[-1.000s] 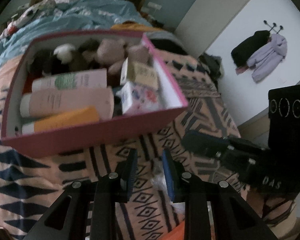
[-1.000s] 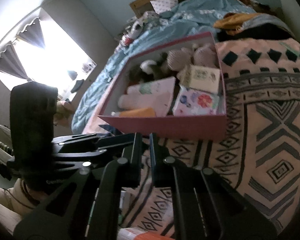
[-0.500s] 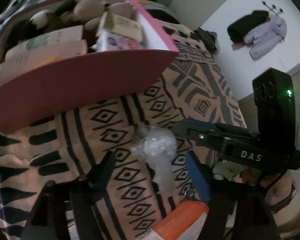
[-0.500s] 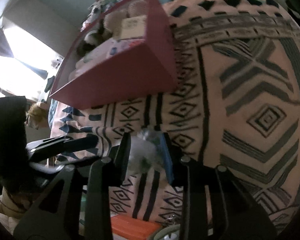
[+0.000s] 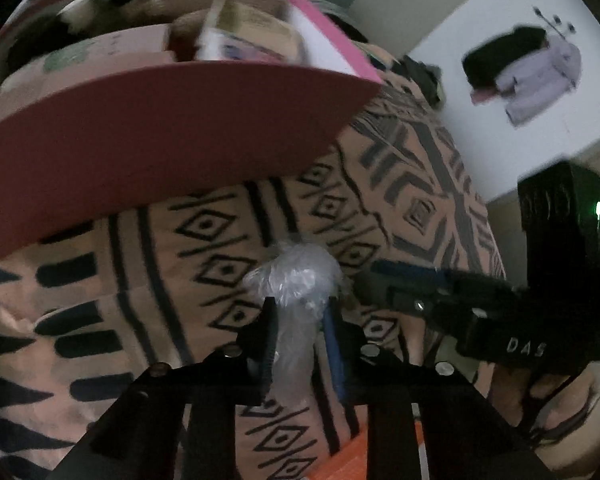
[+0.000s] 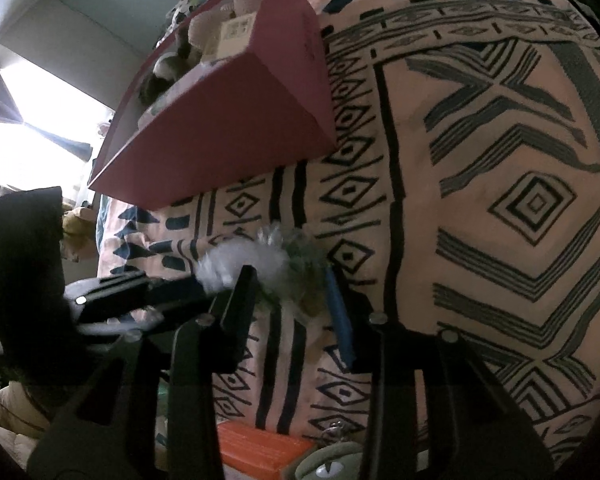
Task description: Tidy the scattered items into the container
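A crumpled clear plastic bag (image 5: 296,280) lies on the patterned blanket (image 5: 400,184) just in front of the pink box (image 5: 152,136). My left gripper (image 5: 298,316) is shut on the bag's lower part. The bag also shows in the right wrist view (image 6: 260,260), where my right gripper (image 6: 292,280) stands open with its fingers around the bag's other end. The left gripper's fingers (image 6: 140,292) reach the bag from the left. The box (image 6: 228,120) holds tubes, small cartons and soft toys.
An orange box (image 6: 260,448) and a grey-green soft item (image 6: 332,464) lie at the blanket's near edge. Clothes hang on a white wall (image 5: 528,68) at the right. A bright window (image 6: 28,136) is at the left.
Both grippers moved down from facing the box to the plastic bag on the blanket. The left gripper opened wide, then shut on the bag. The right gripper opened around it.
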A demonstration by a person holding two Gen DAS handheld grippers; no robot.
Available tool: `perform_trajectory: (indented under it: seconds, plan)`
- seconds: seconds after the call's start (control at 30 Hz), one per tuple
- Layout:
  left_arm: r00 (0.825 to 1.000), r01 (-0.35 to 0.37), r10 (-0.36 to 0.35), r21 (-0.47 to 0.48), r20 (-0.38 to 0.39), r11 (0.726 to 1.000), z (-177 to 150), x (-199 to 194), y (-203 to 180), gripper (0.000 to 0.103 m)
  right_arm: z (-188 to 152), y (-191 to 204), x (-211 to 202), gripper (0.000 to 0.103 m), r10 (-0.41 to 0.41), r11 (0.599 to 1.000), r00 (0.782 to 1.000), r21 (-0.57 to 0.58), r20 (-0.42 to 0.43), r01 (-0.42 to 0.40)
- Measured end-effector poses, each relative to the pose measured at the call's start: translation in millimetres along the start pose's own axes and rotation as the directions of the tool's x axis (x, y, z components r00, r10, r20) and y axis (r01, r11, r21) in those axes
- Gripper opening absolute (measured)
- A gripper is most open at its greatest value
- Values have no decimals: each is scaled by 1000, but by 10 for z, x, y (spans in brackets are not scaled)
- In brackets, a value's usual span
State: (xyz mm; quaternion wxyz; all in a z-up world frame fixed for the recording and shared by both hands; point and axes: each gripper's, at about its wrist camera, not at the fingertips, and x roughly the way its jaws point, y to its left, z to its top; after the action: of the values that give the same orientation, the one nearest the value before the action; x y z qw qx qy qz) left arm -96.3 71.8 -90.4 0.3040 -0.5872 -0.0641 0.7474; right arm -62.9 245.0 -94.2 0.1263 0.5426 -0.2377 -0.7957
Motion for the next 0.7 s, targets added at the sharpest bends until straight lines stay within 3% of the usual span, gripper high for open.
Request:
perform_trajectory:
  seconds: [0.17, 0.43, 0.57, 0.63, 0.7]
  plan:
    - [1000, -14, 14, -68, 1, 998, 3, -27, 228, 21, -5, 22, 102, 43, 38, 999, 999, 6, -10, -38]
    - [998, -37, 32, -88, -52, 995, -26, 109, 292, 24, 50, 53, 315, 51, 83, 996, 996, 23, -26, -83]
    - [997, -32, 25, -98, -74, 995, -12, 174, 321, 25, 53, 6, 417, 64, 110, 993, 993, 50, -53, -108]
    - [997, -34, 27, -88, -77, 996, -1, 192, 302, 25, 44, 14, 423, 63, 113, 993, 992, 41, -49, -111]
    - [996, -36, 29, -76, -81, 996, 11, 215, 284, 25, 32, 48, 421, 57, 95, 995, 994, 11, -51, -95]
